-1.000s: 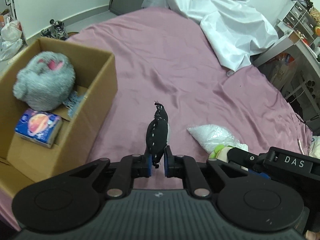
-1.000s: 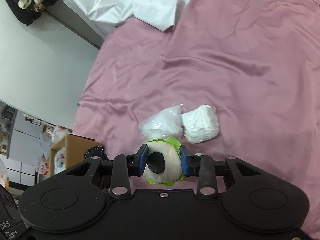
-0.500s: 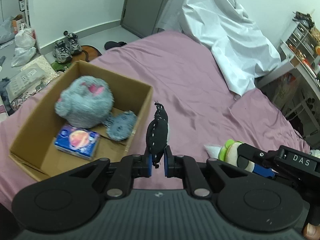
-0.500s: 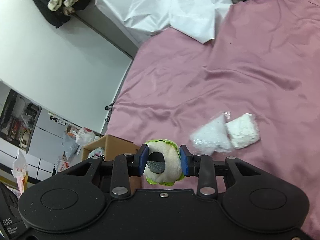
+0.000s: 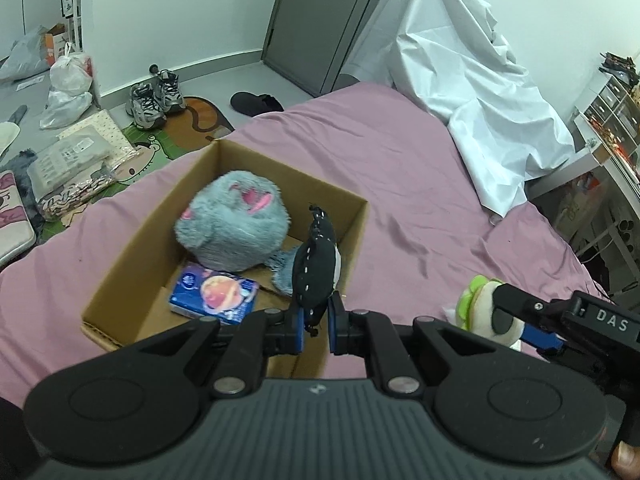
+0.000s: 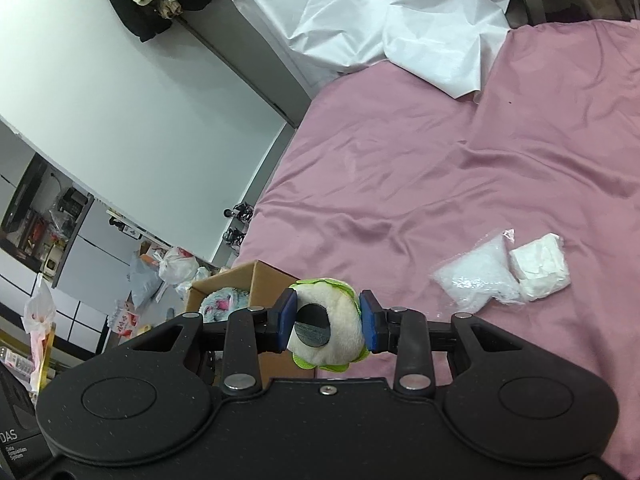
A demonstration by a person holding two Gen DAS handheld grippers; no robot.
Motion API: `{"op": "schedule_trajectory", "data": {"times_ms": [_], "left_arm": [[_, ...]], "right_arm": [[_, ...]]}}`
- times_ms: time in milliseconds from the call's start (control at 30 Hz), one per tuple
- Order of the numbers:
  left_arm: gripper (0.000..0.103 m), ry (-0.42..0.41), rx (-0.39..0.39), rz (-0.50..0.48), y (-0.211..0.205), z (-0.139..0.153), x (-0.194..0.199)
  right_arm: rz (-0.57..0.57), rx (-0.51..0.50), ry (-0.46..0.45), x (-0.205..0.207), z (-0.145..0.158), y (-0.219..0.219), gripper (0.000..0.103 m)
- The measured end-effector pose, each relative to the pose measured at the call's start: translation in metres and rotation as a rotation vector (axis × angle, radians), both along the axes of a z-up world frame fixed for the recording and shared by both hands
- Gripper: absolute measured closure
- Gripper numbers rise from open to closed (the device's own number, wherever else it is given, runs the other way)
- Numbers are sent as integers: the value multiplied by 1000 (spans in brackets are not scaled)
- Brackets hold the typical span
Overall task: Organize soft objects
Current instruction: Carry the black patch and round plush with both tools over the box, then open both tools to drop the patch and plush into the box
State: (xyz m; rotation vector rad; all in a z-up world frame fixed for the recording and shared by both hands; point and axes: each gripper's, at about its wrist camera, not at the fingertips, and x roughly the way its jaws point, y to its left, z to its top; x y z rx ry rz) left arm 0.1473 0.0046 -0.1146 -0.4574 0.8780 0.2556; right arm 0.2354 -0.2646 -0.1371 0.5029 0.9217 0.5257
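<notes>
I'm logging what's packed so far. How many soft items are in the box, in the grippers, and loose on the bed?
In the cardboard box: 2, grey plush and blue pack
In grippers: 2, dark plush and cream-green plush
On bed: 2, clear bag and white bundle
Total: 6

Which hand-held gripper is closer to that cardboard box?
Left. The left hand-held gripper sits at the cardboard box near edge; the right hand-held gripper hangs farther off, over the pink bed.
</notes>
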Motion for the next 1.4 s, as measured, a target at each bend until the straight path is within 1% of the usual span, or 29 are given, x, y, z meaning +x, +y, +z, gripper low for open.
{"op": "schedule_trajectory", "data": {"times_ms": [167,300,533,733,1000,1200,1300,1367,1400], "left_arm": [[93,6,-13,11,15,-3,-2],[93,11,-16,18,28,-7,-3],[93,25,-35,39,54,-15,-3],[93,42,-49,30,68,-20,-1],[92,60,-71,19,89,-25,-2],[92,74,-80,-14,93,-30,-6],[89,81,-75,-32,95,-29,-8],[82,99,-64,-48,95,-28,-8],[77,107,-54,-54,96,-26,-8]], "right_arm": [[0,-6,-33,-3,5,11,69],[27,-11,-67,-6,7,26,69],[70,-60,-139,-14,11,54,69],[84,-80,-190,-17,16,75,69],[120,-107,-214,-21,17,104,69],[154,-148,-212,-25,15,126,69],[174,-169,-195,-26,15,134,69],[179,-176,-170,-25,14,139,69],[181,-182,-165,-26,14,141,69]]}}
